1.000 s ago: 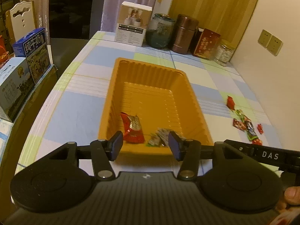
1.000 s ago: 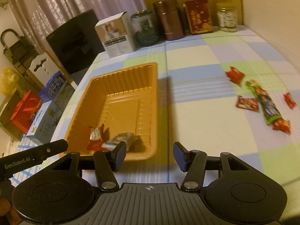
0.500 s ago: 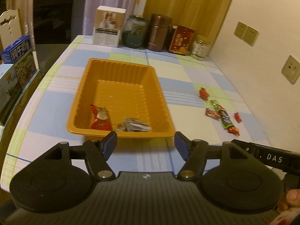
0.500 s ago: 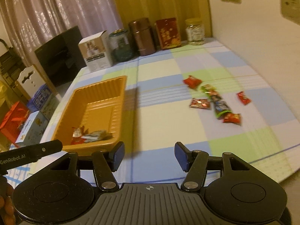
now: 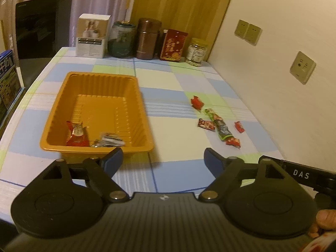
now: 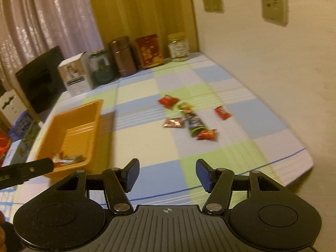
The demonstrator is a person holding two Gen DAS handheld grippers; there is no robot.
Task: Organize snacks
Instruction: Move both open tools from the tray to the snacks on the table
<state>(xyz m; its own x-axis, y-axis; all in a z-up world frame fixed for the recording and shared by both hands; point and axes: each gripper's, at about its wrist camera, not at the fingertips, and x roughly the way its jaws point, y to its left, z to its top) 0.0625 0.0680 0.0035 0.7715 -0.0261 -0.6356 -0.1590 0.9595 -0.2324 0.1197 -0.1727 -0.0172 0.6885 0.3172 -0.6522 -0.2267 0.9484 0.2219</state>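
Note:
An orange tray [image 5: 134,88] [image 6: 92,109] sits on the checked tablecloth and holds a red snack packet [image 5: 76,134] and a silver packet [image 5: 109,140]. Several small snack packets lie loose to its right: a red one [image 5: 197,102] [image 6: 168,100], a long green bar [image 5: 219,124] [image 6: 192,117], and more red ones [image 6: 222,112] [image 6: 207,134]. My left gripper [image 5: 163,159] is open and empty, above the table's near edge, right of the tray's front. My right gripper [image 6: 167,173] is open and empty, near the front edge, facing the loose packets.
A white box [image 5: 92,35], a glass jar [image 5: 121,40], a brown canister [image 5: 148,38], a red box [image 5: 173,45] and a nut jar [image 5: 197,51] line the table's back edge. The wall [image 5: 273,63] runs along the right. Cartons [image 5: 8,79] stand off the left side.
Both grippers have pulled back and swung right, away from the tray; the loose packets now sit nearer the middle of both views. The left jaws have opened wider. The snacks have not moved.

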